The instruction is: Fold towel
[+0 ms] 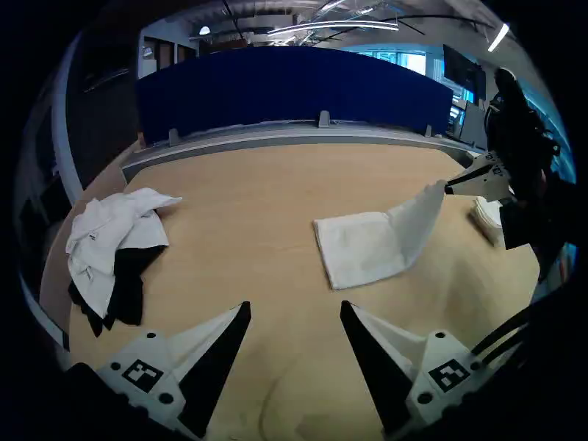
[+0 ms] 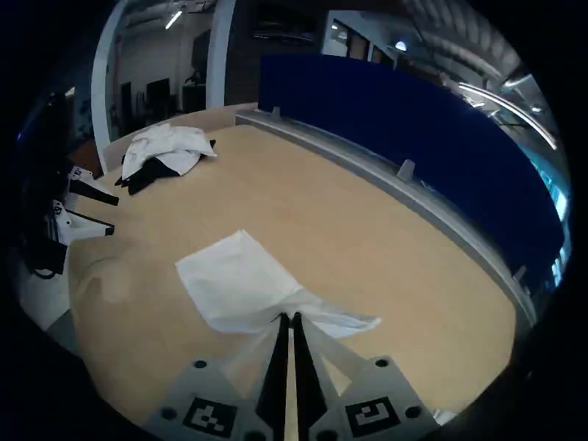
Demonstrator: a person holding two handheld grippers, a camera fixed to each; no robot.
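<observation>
I see a pale wooden worktop (image 1: 257, 206). In the left gripper view a crumpled heap of white and black clothes (image 1: 114, 242) lies at its left side. A dark blue partition (image 1: 294, 88) stands along the back edge, with strip lights (image 1: 331, 28) overhead.

- Left gripper (image 1: 294, 305): its 2 fingers stand wide apart, pointing forward and gripping nothing.
- Right gripper (image 2: 287, 317): its 2 fingers are pressed together, pinching an edge of the towel (image 2: 235, 283).
- In the left gripper view, the right gripper sits far right, raised, with its fingertips pointing left.
</observation>
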